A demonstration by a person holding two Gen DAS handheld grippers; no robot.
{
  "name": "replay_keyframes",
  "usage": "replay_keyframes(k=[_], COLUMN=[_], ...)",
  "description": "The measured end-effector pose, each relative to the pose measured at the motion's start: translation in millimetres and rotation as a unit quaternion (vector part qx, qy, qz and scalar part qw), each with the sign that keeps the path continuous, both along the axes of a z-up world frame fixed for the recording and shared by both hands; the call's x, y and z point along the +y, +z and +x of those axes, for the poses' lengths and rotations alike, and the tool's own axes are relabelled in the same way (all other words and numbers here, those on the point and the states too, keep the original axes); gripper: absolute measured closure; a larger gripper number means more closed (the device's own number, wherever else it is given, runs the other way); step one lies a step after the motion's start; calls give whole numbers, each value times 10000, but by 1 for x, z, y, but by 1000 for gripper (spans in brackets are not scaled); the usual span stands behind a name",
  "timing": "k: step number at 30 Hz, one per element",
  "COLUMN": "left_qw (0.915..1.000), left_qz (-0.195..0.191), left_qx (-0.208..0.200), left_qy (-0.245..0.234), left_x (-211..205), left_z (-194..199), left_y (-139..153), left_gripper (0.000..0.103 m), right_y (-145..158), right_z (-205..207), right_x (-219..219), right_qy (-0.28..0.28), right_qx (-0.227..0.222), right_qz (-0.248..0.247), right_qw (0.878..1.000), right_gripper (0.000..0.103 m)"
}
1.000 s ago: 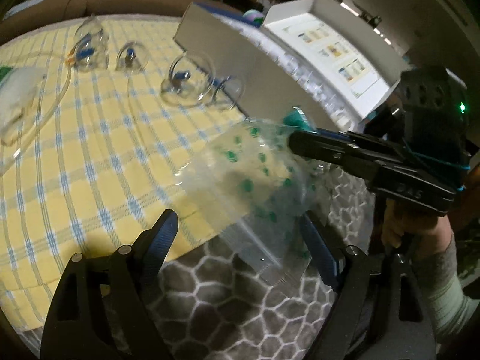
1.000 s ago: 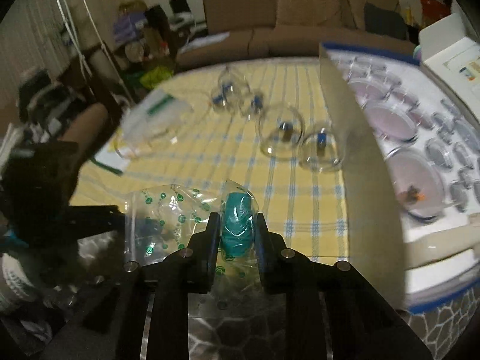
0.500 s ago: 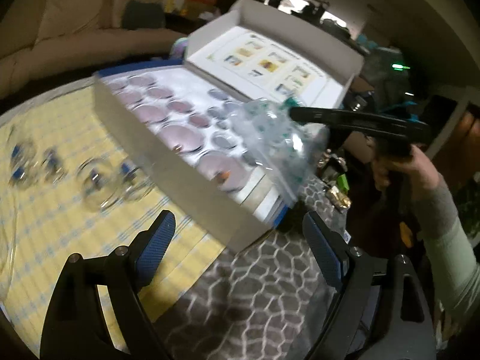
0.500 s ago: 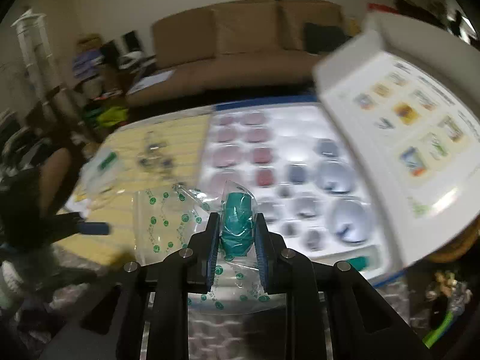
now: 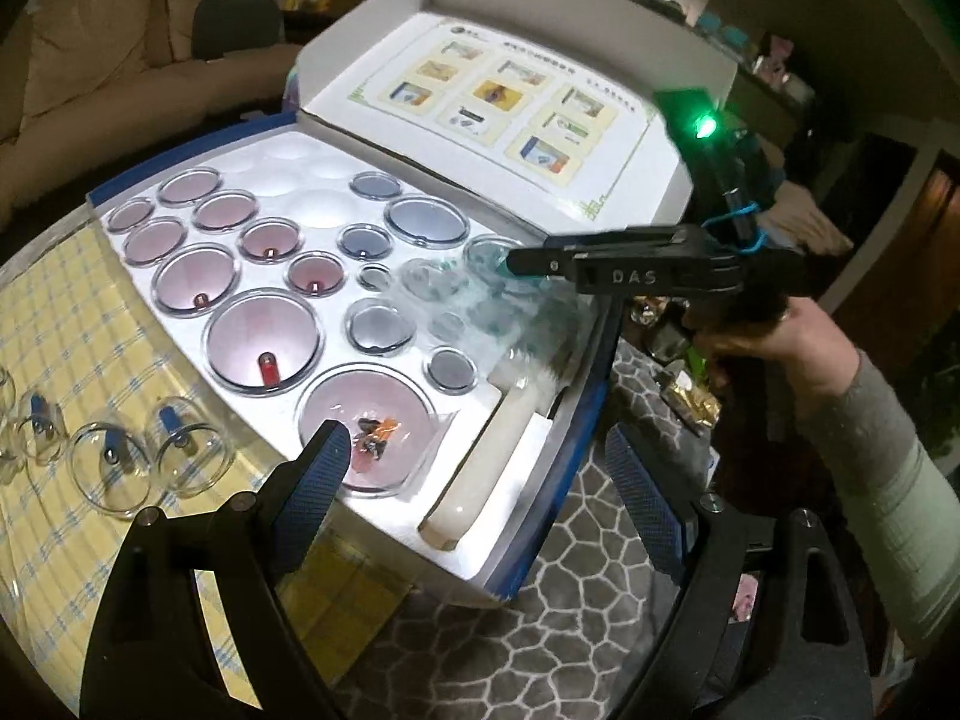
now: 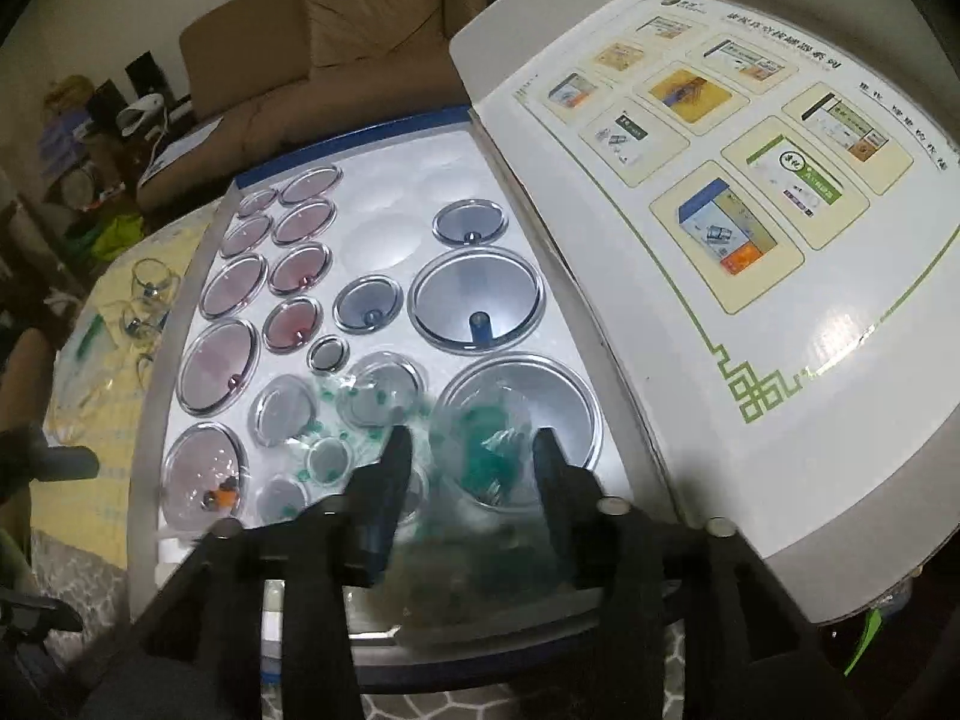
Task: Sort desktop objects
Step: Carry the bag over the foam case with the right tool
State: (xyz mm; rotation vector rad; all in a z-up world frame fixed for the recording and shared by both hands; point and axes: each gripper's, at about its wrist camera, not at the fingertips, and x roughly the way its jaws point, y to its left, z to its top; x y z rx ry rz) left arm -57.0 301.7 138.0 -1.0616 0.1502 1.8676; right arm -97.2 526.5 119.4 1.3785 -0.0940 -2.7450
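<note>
An open white cupping-set box (image 5: 528, 483) (image 6: 180, 276) holds several clear cups in foam wells. A clear plastic bag with green dots and a teal item (image 6: 486, 456) (image 5: 480, 300) is blurred over the box's near-right wells. My right gripper (image 6: 471, 450) (image 5: 516, 261) is open above the box, its fingers apart on either side of the bag, which looks released. My left gripper (image 5: 480, 480) is open and empty above the box's near edge.
Loose clear cups (image 5: 108, 468) (image 6: 147, 294) lie on the yellow checked cloth (image 5: 54, 330) left of the box. The box lid (image 5: 510, 96) (image 6: 720, 210) stands open on the right. A brown sofa (image 6: 336, 42) is behind. The hexagon-pattern surface (image 5: 540, 630) shows below.
My right gripper carried the bag from the cloth over the box, then opened; the bag is dropping blurred into the box. My left gripper swung toward the box.
</note>
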Motion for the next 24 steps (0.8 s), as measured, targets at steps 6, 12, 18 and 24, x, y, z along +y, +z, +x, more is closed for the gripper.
replay_keyframes(k=[6, 12, 18, 24], left_qw=[9999, 9999, 9999, 9999], left_qz=[-109, -137, -108, -131], left_qx=[7, -4, 1, 18], left_qy=[-3, 22, -12, -52], left_x=[2, 0, 4, 7], left_z=[4, 6, 9, 15], left_y=[-7, -8, -5, -4], left_gripper=[17, 17, 17, 17], right_y=[15, -3, -27, -31], right_z=[19, 16, 7, 5], right_x=[-1, -5, -6, -3], right_qy=[-89, -40, -379, -480], right_qx=[483, 153, 263, 238], right_qz=[44, 202, 500, 424], right_qw=[9988, 9997, 9977, 9977], right_gripper=[50, 82, 86, 85])
